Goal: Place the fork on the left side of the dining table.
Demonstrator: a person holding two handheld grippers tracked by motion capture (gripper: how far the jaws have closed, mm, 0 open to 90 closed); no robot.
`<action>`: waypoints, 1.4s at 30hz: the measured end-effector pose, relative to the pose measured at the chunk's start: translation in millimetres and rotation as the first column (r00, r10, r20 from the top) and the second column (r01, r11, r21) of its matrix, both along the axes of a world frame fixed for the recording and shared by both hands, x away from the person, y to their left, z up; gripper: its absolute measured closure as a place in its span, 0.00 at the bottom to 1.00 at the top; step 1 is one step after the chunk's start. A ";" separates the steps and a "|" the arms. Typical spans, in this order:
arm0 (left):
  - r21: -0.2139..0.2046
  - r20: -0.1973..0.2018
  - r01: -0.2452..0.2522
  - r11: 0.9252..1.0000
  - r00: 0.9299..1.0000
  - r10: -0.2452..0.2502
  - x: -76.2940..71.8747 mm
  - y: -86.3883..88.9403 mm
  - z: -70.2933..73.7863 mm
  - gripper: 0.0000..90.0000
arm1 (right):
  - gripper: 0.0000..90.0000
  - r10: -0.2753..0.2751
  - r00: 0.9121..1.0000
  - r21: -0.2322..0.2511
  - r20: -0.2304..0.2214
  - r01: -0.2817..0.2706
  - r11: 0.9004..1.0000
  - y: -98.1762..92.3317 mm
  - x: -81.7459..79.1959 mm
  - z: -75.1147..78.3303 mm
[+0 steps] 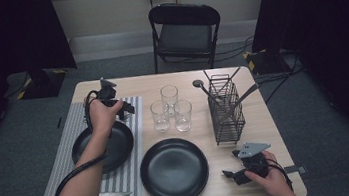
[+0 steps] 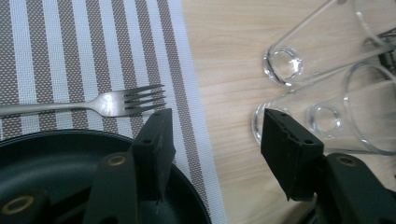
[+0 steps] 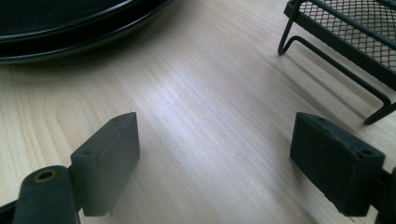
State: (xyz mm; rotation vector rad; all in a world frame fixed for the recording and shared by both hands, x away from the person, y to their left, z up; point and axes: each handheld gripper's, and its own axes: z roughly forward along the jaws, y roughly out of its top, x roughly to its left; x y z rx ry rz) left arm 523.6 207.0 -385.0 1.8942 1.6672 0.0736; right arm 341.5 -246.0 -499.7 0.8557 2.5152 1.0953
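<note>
- Two grippers are at work: the left gripper hangs over the far edge of the striped placemat, and the right gripper rests low near the table's near right corner.
- The left gripper's jaws stand spread with nothing between them; in the left gripper view they frame the placemat's edge and bare wood.
- One fork lies flat on the placemat just beyond the rim of the plate, tines pointing toward the glasses; it is just beside the left gripper's jaws, not touched by them.
- The right gripper's jaws are spread wide over bare table, holding nothing.
- Two black plates: one plate sits on the placemat, the other plate directly on the wood beside it.
- Three clear glasses stand upright in a tight cluster behind the second plate.
- One black wire cutlery rack stands to the right, with several utensils leaning in it; I cannot count them surely.
- One knife lies on the placemat's near end.
- One folding chair stands beyond the table.
</note>
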 end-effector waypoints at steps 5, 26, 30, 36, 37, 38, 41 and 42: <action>-0.003 -0.006 0.020 1.000 1.000 -0.020 -4.5 -1.2 9.1 0.44 | 0.17 0.000 1.000 0.000 -0.001 0.000 1.000 0.0 0.0 0.0; 0.001 -0.006 0.051 0.999 0.999 -0.051 -14.7 -5.6 20.9 0.36 | 0.17 0.000 1.000 0.000 0.000 0.000 1.000 0.0 0.1 0.0; 0.000 -0.021 0.067 0.998 0.998 -0.067 -16.4 -7.4 21.8 0.35 | 0.17 0.000 1.000 0.000 0.000 0.000 1.000 0.0 0.1 0.0; -0.005 -0.011 0.084 0.996 0.996 -0.084 -17.8 -9.7 23.3 0.34 | 0.17 -0.001 1.000 0.000 -0.001 0.001 1.000 0.0 0.0 0.0; -0.009 -0.010 0.078 0.997 0.997 -0.078 -18.0 -10.4 22.9 0.34 | 0.17 0.000 1.000 0.000 0.000 0.000 1.000 0.0 0.1 0.0; -0.004 -0.013 0.087 0.996 0.996 -0.087 -17.8 -10.0 22.4 0.34 | 0.17 0.000 1.000 0.000 0.000 0.000 1.000 0.0 0.0 0.0; -0.003 -0.022 0.091 0.996 0.996 -0.091 -17.9 -10.7 20.7 0.34 | 0.17 0.001 1.000 0.000 0.000 -0.001 1.000 0.0 0.1 0.0; -0.006 -0.021 0.088 0.996 0.996 -0.088 -18.0 -11.1 20.7 0.34 | 0.17 0.000 1.000 0.000 -0.001 0.000 1.000 0.0 0.0 0.0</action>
